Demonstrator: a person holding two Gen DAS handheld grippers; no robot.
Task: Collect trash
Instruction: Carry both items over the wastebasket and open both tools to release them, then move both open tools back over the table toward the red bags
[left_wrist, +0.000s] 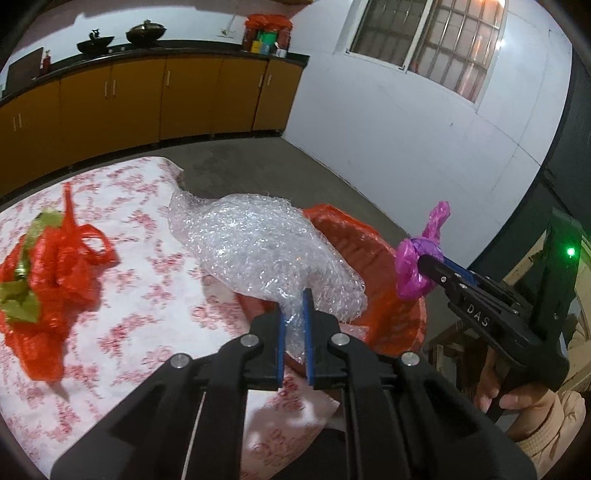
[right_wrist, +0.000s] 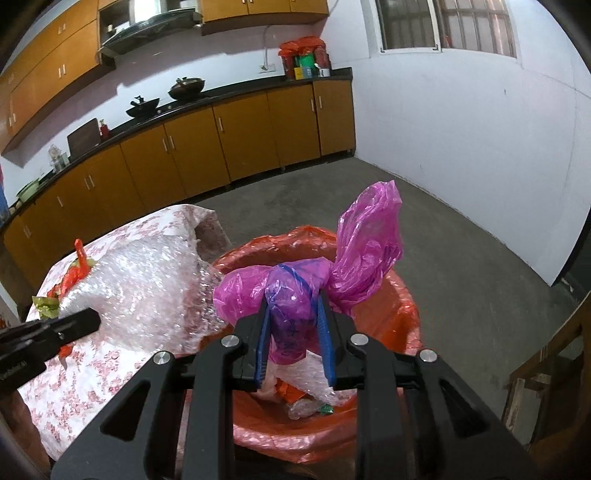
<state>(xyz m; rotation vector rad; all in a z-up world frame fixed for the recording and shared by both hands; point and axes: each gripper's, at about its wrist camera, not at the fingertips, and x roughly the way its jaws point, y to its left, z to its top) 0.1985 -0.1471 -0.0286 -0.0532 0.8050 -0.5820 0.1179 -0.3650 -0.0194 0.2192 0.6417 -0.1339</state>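
Showing trash (right_wrist: 306, 402) inside the red-lined bin (right_wrist: 402, 317), right wrist view only

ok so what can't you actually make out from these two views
- Bin contents: right wrist view, mostly hidden by the right tool and its pink bag; only scraps show.
- Bubble wrap: left wrist view, it covers much of the red-lined bin.
- Red bag with green leaves: left wrist view, blurred and cut off by the edge.
- Left tool: its tips are buried in the wrap.
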